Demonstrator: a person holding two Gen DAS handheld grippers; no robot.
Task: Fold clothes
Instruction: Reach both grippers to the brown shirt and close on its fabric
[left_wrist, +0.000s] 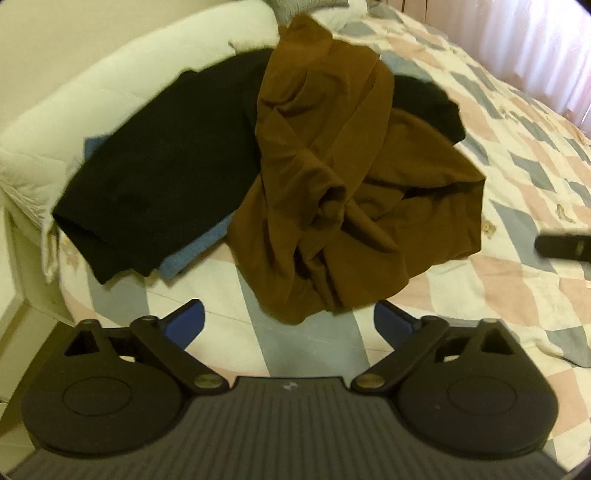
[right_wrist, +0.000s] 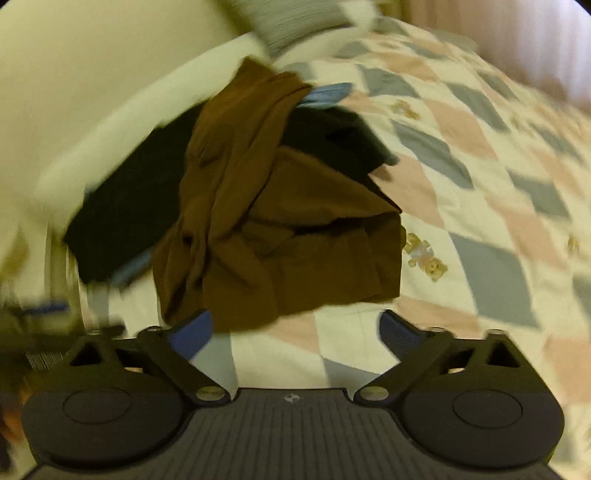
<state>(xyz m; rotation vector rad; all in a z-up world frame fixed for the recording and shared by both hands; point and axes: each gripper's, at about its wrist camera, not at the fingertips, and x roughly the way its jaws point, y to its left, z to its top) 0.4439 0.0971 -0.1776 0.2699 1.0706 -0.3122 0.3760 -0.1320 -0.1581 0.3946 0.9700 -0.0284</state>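
Brown garment (left_wrist: 343, 192) lies crumpled on the quilted bed (left_wrist: 517, 184), partly over a black one (left_wrist: 155, 177) — long axis running near to far, just beyond both the left claw (left_wrist: 288, 325) and right claw (right_wrist: 295, 332), each wide open and empty.

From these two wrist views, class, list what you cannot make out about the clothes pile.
- Blue garment: left wrist view, mostly buried under the black garment.
- Brown garment: crumpled, so its type is unreadable.
- Right wrist view: motion blur smears the pile's left edge.
- Dark object: cut by the left view's right edge.
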